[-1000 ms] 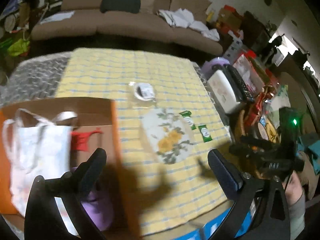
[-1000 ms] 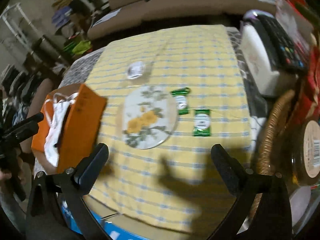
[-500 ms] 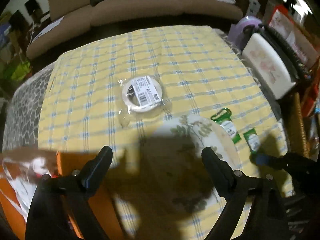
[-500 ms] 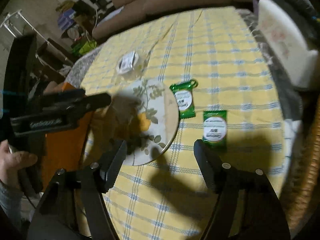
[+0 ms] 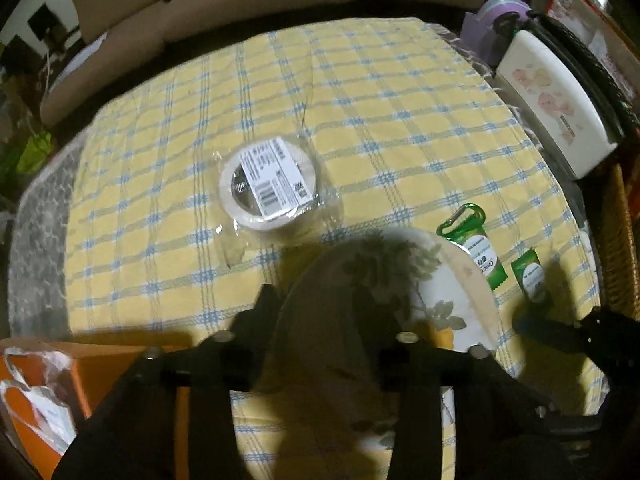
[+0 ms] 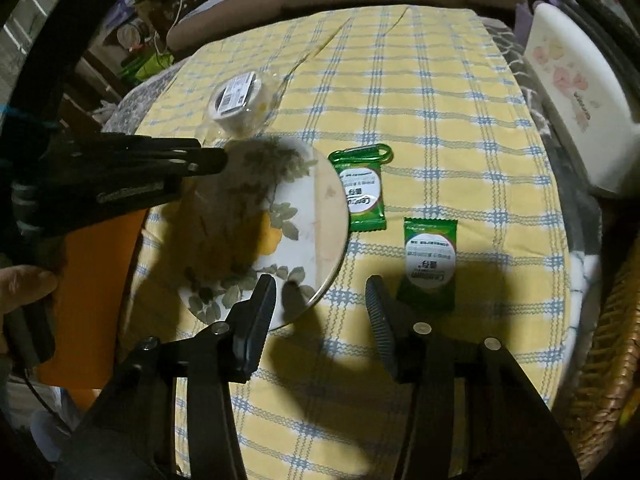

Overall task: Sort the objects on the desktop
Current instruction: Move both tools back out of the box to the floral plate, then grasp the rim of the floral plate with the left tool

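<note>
A round floral plate [image 6: 308, 216] lies on the yellow checked cloth [image 6: 420, 92]; in the left wrist view the plate [image 5: 444, 300] is partly shadowed. My left gripper [image 5: 320, 306] hangs over the plate's left rim, jaws closing, with the rim between the fingers and no visible press. My right gripper [image 6: 320, 296] straddles the plate's near right rim, jaws also closing, one finger [image 6: 264, 296] over the plate and the other over cloth. Two green packets [image 6: 362, 196] [image 6: 430, 264] lie right of the plate. A wrapped tape roll [image 5: 268, 188] sits behind it.
An orange box [image 5: 104, 364] holding a white bag [image 5: 36, 404] stands at the left table edge. A white case [image 5: 556, 108] and a wicker basket [image 6: 612, 340] border the right side. A brown sofa [image 5: 280, 4] runs behind. A hand [image 6: 24, 284] holds the left gripper [image 6: 212, 154].
Both grippers dropped toward the plate and narrowed their jaws. The left one swung from the orange box to the plate's left rim; the right one settled at the plate's right rim.
</note>
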